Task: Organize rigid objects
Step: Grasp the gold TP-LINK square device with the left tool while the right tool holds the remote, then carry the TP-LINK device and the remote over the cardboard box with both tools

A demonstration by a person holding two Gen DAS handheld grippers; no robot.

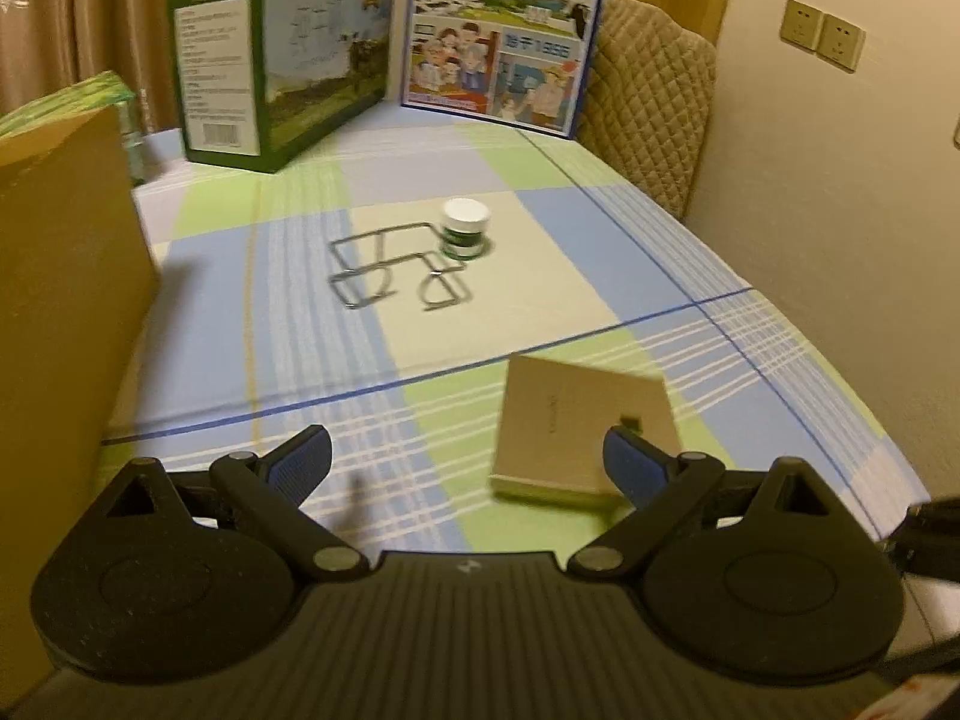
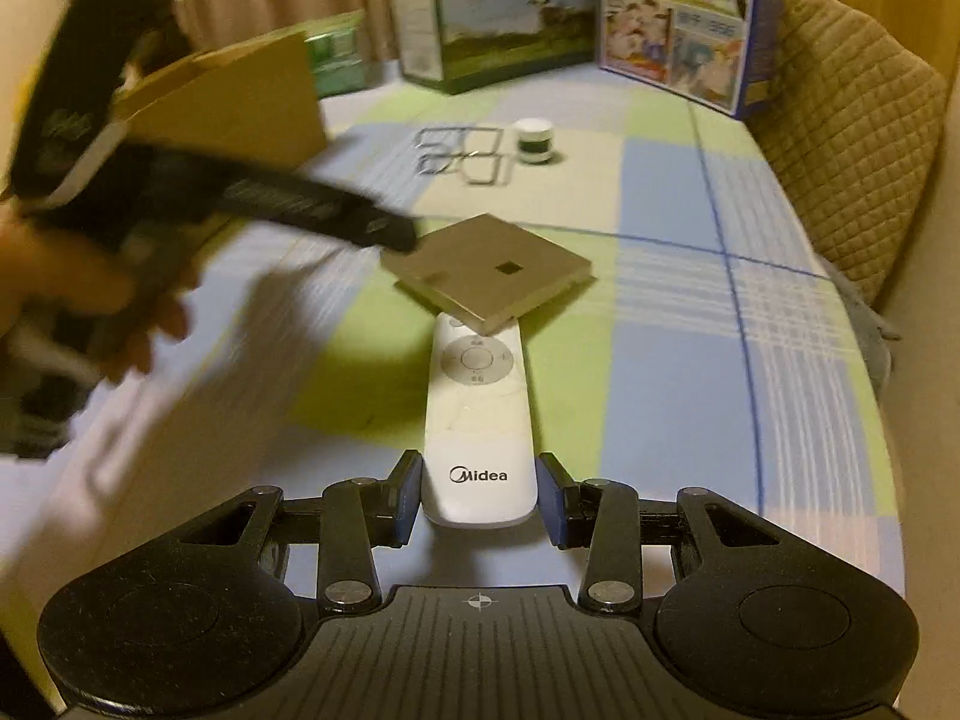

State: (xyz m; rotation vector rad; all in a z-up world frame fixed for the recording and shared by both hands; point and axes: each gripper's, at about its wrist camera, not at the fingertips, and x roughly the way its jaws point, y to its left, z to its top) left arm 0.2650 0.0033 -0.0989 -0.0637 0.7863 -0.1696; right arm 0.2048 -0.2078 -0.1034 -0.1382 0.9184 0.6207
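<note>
Right gripper (image 2: pixel 478 498) clamped on my remote (image 2: pixel 478 420), long axis dead ahead toward box (image 2: pixel 489 267); left gripper (image 1: pixel 467 456) wide, empty.

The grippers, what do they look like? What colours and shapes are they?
Both are black. The left gripper and right gripper each have two round discs at the base, jointed bars with silver pins, and jaws lined with blue pads. A ribbed grey plate with a small crosshair mark sits between the discs. Triangular holes cut the outer arms.

Flat box (image 2: pixel 489 270) lies on the remote's (image 2: pixel 478 420) far end.
</note>
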